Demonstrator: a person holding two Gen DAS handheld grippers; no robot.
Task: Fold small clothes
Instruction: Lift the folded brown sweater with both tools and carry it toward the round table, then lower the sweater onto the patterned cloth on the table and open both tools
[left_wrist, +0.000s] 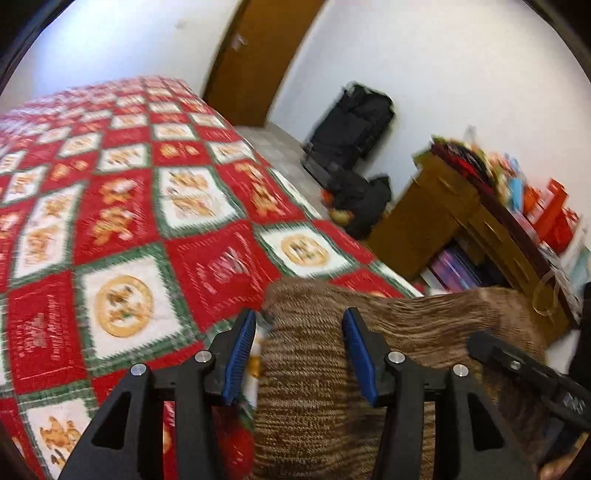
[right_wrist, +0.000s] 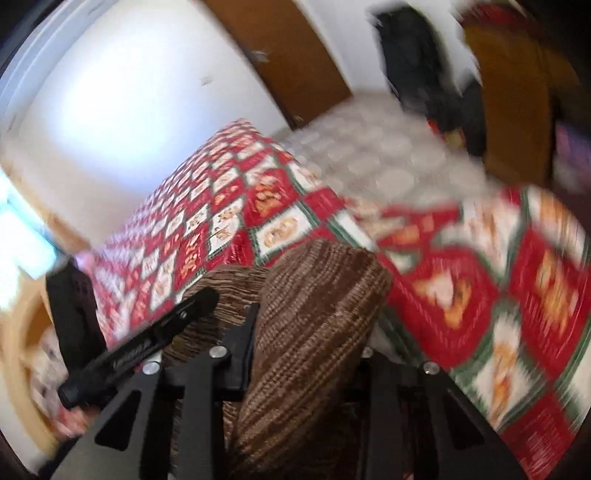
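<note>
A brown striped knitted garment (left_wrist: 306, 369) lies at the near edge of the bed, over the red, white and green patchwork quilt (left_wrist: 129, 221). My left gripper (left_wrist: 299, 325) is open, its blue-padded fingers (left_wrist: 242, 350) astride a fold of the knit. In the right wrist view the same garment (right_wrist: 317, 325) bulges up between the black fingers (right_wrist: 243, 350) of my right gripper (right_wrist: 306, 350); the fingertips are hidden in the cloth. The view is blurred. The right gripper's body shows in the left wrist view (left_wrist: 524, 373), and the left one in the right wrist view (right_wrist: 147, 343).
A black bag (left_wrist: 351, 136) stands on the grey floor by the white wall. A wooden desk (left_wrist: 461, 229) piled with colourful boxes stands right of the bed. A brown door (left_wrist: 258, 55) is behind. The quilt stretches far to the left.
</note>
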